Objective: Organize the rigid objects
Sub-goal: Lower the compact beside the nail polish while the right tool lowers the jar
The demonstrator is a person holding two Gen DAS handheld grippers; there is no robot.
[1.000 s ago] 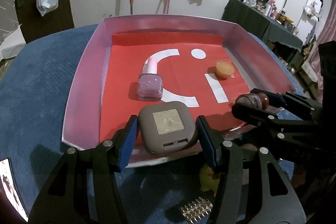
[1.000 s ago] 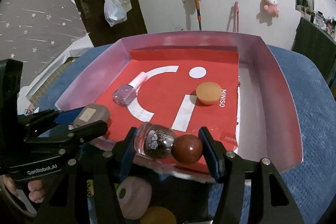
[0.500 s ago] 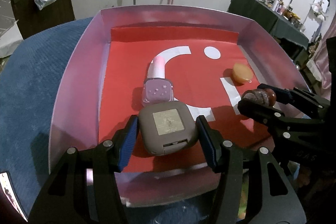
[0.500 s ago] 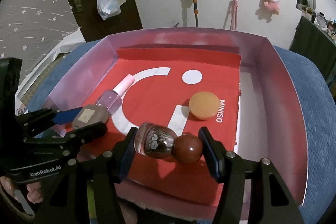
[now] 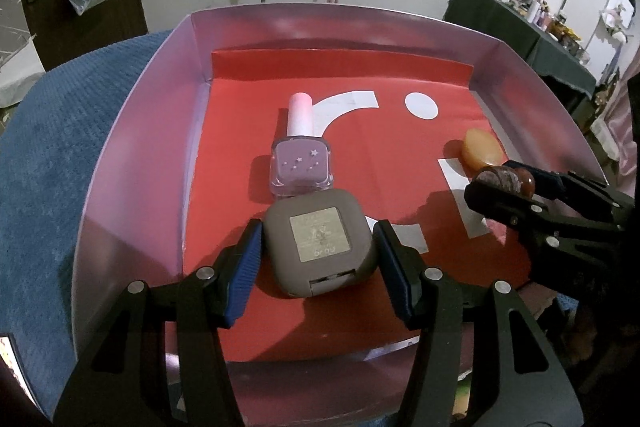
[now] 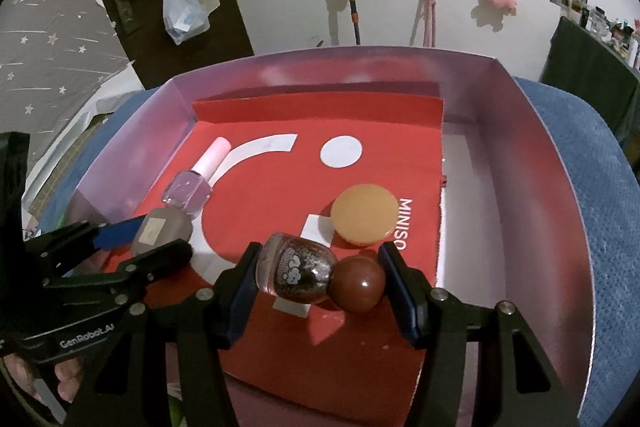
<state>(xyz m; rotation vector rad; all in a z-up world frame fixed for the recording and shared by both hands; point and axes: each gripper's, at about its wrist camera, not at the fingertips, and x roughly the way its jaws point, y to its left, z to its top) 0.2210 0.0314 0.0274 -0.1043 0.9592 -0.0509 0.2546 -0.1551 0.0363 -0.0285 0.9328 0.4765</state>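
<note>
Left gripper: your left gripper (image 5: 318, 253) is clamping a grey rounded-square plastic compact with a pale label (image 5: 320, 241) between its blue pads, and you are holding it over the near-left part of the red paper liner
Right gripper: your right gripper (image 6: 318, 273) is gripping a glittery brown nail polish bottle with a round brown cap (image 6: 316, 273) end to end, base against the left pad and cap against the right one, so the bottle is lying crosswise over the near-middle of the liner
Tray: a shallow pale pink cardboard tray (image 6: 560, 195) is sitting on a blue textured cloth (image 6: 600, 227), and a red paper liner with white shapes and the word MINISO (image 6: 280, 199) is covering most of its floor, leaving a bare strip along its right wall
Lilac bottle: a lilac square nail polish bottle with a pale pink cap (image 5: 301, 157) is lying flat on the liner just beyond the grey compact, cap pointing toward the tray's far wall; whether the two are touching, you cannot tell
Orange disc: a flat round orange disc (image 6: 364, 213) is resting on the liner's right half, just beyond the brown bottle and beside the MINISO lettering
Hand: your fingers (image 6: 66, 383) are showing under the left gripper at the lower left of the right wrist view
</note>
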